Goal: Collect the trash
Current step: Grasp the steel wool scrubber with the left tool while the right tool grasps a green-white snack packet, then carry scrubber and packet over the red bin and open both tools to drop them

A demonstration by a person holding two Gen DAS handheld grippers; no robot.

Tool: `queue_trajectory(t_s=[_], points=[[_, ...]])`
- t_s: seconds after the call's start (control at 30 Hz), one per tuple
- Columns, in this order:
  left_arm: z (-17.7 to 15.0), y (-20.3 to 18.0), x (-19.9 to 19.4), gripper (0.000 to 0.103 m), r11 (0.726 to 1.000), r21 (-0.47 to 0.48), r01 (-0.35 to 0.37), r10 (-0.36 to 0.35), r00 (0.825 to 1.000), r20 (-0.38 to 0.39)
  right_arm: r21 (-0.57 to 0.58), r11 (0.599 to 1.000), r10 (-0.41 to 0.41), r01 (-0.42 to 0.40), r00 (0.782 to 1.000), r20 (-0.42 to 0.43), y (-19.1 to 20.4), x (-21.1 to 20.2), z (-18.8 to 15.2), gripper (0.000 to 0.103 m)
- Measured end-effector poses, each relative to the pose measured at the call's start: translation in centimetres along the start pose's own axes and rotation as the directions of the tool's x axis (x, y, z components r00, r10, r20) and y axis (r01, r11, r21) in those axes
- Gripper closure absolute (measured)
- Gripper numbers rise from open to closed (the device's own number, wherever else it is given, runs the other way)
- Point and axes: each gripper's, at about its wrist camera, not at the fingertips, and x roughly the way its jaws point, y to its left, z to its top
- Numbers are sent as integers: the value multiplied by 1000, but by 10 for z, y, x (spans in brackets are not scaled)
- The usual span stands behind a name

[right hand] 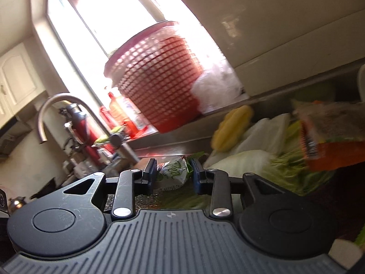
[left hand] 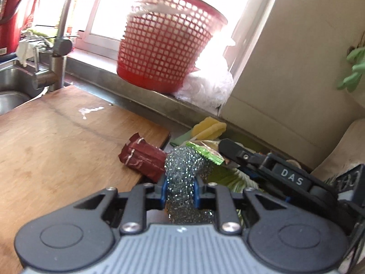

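My left gripper (left hand: 180, 182) is shut on a silvery steel-wool scourer (left hand: 187, 159), which bulges out past both blue pads. Just beyond it a crumpled dark red wrapper (left hand: 141, 159) lies at the edge of the wooden cutting board (left hand: 57, 141). From the right, my right gripper (left hand: 224, 157) comes in with a green foil wrapper (left hand: 205, 151) in its tips, right above the scourer. In the right wrist view the same gripper (right hand: 174, 164) is shut on that green-and-white wrapper (right hand: 173, 174), which spans the gap from pad to pad. A red mesh basket (left hand: 166, 43) (right hand: 159, 84) stands on the windowsill behind.
Cabbage leaves (right hand: 251, 159), a yellow ridged piece (right hand: 232, 127) and an orange packet (right hand: 330, 137) lie on the counter to the right. A white plastic bag (left hand: 205, 86) leans against the basket. The faucet (left hand: 61, 45) and the sink (left hand: 11, 86) are at left.
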Motion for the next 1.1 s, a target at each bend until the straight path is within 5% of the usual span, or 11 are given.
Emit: queue_trajectory(t_s=[0.4,1.1], points=[[-12,21,-56,84,996,-66,-53,57,996,70,35,986,167,-165,984,-62,38,12,-9,65],[-37,79,-183,84,973,-141,-182,199,973,117,-26,917,383,-398,897,-222,142,18,-49,66]])
